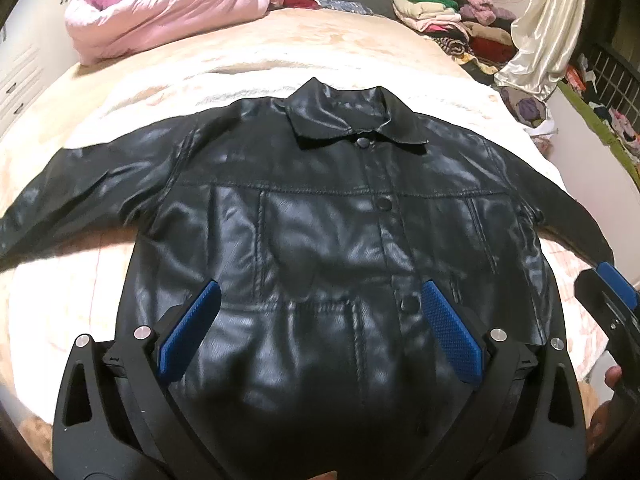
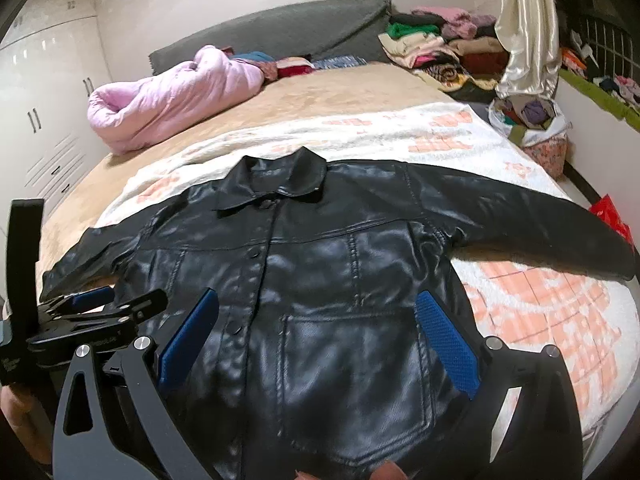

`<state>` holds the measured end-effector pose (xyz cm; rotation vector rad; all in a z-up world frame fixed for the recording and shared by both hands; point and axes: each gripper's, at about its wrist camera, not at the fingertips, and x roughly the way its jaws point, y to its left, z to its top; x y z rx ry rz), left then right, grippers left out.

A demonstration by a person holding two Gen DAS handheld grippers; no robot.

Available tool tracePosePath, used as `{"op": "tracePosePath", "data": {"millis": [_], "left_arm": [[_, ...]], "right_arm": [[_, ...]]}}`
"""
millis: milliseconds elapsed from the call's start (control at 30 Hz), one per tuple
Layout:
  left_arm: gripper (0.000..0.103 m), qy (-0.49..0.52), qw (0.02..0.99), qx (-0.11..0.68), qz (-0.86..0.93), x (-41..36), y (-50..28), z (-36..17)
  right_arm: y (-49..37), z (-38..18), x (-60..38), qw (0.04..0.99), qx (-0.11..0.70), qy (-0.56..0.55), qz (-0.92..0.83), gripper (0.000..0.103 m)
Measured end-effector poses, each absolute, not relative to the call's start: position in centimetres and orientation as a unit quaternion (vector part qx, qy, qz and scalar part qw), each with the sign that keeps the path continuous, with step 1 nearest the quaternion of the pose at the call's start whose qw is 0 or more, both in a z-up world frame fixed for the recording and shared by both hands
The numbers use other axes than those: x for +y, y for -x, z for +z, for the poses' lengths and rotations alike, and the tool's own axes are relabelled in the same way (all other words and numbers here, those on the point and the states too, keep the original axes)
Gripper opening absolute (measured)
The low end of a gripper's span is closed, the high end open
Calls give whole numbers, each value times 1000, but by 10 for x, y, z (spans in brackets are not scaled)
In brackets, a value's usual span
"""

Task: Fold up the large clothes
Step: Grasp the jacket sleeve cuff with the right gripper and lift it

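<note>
A black leather jacket (image 1: 320, 216) lies flat and face up on the bed, buttoned, collar far from me, both sleeves spread out to the sides. My left gripper (image 1: 320, 292) hovers open over its lower front, blue pads wide apart with nothing between them. My right gripper (image 2: 320, 300) hangs open above the jacket (image 2: 340, 272) near its right chest pocket. In the left wrist view the right gripper (image 1: 612, 296) shows at the right edge; in the right wrist view the left gripper (image 2: 92, 308) shows at the lower left.
A rolled pink quilt (image 1: 160, 12) lies at the bed's far left. Stacks of folded clothes (image 1: 448, 20) sit at the far right beside a hanging cream satin cloth (image 1: 540, 28). A white patterned blanket (image 2: 540, 300) covers the bed under the jacket. White wardrobe doors (image 2: 44, 120) stand on the left.
</note>
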<state>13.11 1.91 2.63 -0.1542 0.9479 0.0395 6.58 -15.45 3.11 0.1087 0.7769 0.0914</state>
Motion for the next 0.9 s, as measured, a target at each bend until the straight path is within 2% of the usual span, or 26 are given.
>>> {"op": "tracePosePath", "data": {"millis": [367,900], "left_arm": [[94,73,876,476,0,-6,-183,24],[94,47,867,495,-28,-60,-245,1]], "right_arm": [[-118,18,-215,910,399,-111,-7,99],[-157,-21,-355,876,397,-223,-157,99]]}}
